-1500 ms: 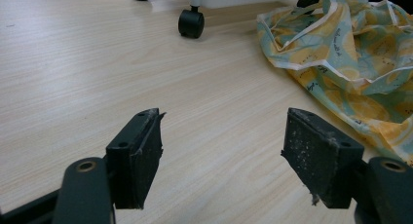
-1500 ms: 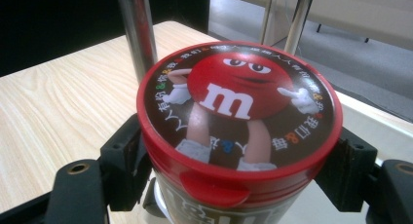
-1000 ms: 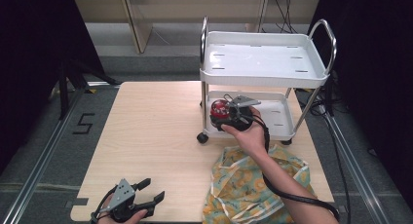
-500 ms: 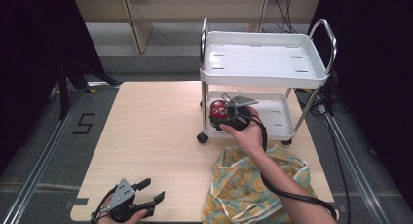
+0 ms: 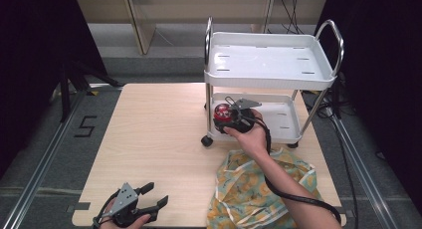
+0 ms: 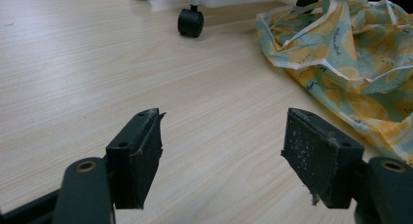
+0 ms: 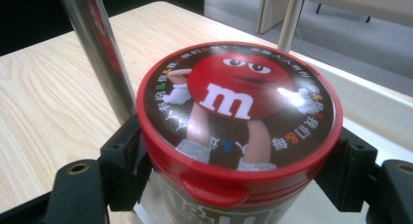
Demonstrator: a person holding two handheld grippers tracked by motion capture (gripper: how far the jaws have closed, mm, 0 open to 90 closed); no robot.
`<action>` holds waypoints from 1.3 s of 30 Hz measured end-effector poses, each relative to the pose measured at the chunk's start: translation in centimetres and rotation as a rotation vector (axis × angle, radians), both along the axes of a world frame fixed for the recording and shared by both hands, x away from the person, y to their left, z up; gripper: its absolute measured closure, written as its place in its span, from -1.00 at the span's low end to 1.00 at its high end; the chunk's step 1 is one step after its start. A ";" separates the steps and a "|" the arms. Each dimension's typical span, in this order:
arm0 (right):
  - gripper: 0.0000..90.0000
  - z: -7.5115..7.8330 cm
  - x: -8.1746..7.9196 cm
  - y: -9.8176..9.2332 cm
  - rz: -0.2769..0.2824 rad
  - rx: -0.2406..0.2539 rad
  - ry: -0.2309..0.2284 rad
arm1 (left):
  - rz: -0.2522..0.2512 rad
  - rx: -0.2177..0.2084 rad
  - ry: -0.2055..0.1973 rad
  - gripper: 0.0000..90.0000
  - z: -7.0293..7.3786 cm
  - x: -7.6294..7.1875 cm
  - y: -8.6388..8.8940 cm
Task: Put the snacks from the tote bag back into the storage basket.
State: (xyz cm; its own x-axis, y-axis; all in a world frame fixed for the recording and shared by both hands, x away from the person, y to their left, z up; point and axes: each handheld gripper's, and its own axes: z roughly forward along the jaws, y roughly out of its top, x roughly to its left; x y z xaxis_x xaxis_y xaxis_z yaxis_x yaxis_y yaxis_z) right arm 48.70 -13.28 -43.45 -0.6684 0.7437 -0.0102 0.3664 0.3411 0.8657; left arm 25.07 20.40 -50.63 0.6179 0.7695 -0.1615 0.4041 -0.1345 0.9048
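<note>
The right claw [image 7: 234,151] is clamped on a round candy canister with a red lid [image 7: 237,112], one black jaw on either side just under the lid's rim; in the high view the canister [image 5: 222,111] sits at the left front edge of the lower shelf of a white two-tier trolley with chrome rails [image 5: 268,79], which stands on the pale wooden worktop [image 5: 154,139]; a chrome post [image 7: 100,48] rises just beside the canister. The left claw [image 5: 153,199] rests at the worktop's near left corner, jaws apart with nothing between them; a crumpled yellow-and-green patterned cloth [image 6: 350,53] lies to its right, near the trolley's black castor [image 6: 190,22].
</note>
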 end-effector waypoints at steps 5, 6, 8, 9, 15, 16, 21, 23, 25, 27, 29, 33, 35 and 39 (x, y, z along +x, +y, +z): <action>-0.41 -0.3 0.1 0.1 -0.004 0.004 0.008 | 0.000 0.000 0.000 -0.35 0.0 0.0 0.0; -0.41 -0.3 0.1 0.2 -0.009 0.001 0.013 | 0.000 0.000 -0.001 -0.35 0.0 0.0 0.0; -0.41 -0.5 0.1 0.2 -0.001 0.009 0.016 | 0.000 -0.001 0.000 -0.35 0.0 0.0 0.0; -0.41 -0.5 0.2 0.2 -0.001 0.004 0.011 | 0.000 -0.001 0.000 -0.35 0.0 0.0 0.0; -0.41 -0.8 0.1 0.4 -0.010 -0.002 0.030 | -0.001 -0.005 -0.003 -0.35 0.0 0.0 0.0; -0.41 -1.0 0.2 0.5 0.003 -0.005 0.031 | -0.001 -0.006 -0.003 -0.35 0.0 0.0 0.0; -0.41 -1.2 0.3 0.5 0.003 -0.013 0.026 | 0.000 0.000 0.000 -0.35 0.0 0.0 0.0; -0.41 -1.3 0.3 0.5 -0.001 -0.012 0.032 | -0.002 -0.006 -0.002 -0.34 0.0 0.0 0.0; -0.41 -1.3 0.2 0.5 -0.007 0.001 0.052 | -0.003 -0.005 -0.002 -0.35 0.0 0.0 0.0; -0.41 -1.5 0.3 0.4 -0.008 0.001 0.054 | -0.003 -0.006 -0.003 -0.34 0.0 0.0 0.0; -0.41 -1.7 0.4 0.4 -0.013 -0.012 0.051 | -0.004 -0.003 -0.002 -0.34 0.0 0.0 0.0; -0.41 -1.9 0.4 0.4 -0.015 -0.019 0.052 | -0.005 -0.002 -0.002 -0.34 0.0 0.0 0.0; -0.41 -2.0 0.4 0.4 -0.010 -0.010 0.065 | -0.006 -0.002 -0.002 -0.34 0.0 0.0 0.0; -0.41 -2.2 0.5 0.4 -0.014 -0.014 0.064 | -0.005 -0.004 -0.002 -0.35 0.0 0.0 0.0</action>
